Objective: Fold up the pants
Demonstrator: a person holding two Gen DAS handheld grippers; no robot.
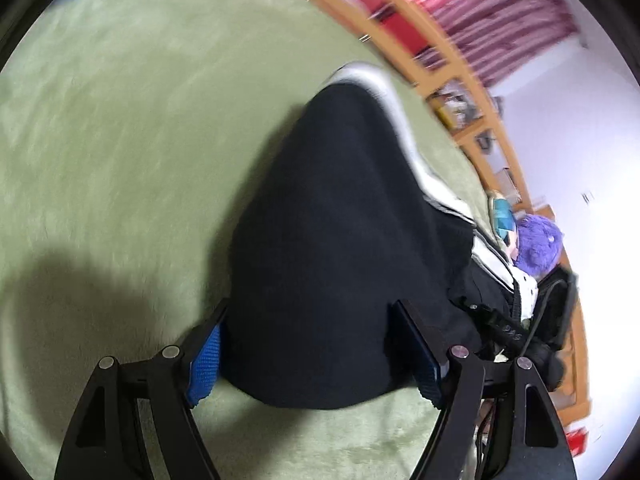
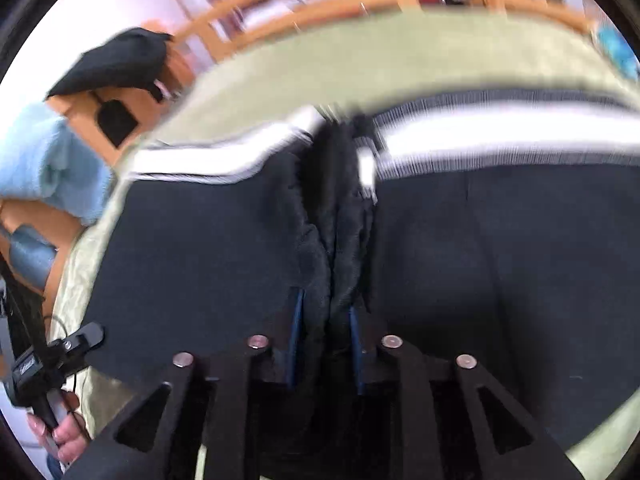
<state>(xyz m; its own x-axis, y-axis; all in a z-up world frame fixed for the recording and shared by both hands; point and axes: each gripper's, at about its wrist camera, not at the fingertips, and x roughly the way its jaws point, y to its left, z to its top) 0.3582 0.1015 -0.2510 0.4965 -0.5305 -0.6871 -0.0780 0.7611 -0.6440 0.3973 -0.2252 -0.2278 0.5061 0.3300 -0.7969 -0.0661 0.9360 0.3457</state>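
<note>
Black pants (image 1: 332, 232) with white side stripes lie on a pale green blanket (image 1: 120, 128). In the left wrist view my left gripper (image 1: 316, 344) is wide open, its blue pads on either side of a black pant end that passes between them. In the right wrist view my right gripper (image 2: 326, 332) is shut on a bunched fold of the pants (image 2: 328, 240), where two black panels (image 2: 192, 248) with white stripes (image 2: 500, 136) meet. Both views are blurred by motion.
A wooden shelf (image 1: 452, 68) with books runs along the blanket's far edge. A purple plush toy (image 1: 536, 244) sits at the right. A blue cloth (image 2: 48, 164) and a dark garment (image 2: 116, 60) lie at the left. A hand (image 2: 60, 436) holds the other gripper's handle.
</note>
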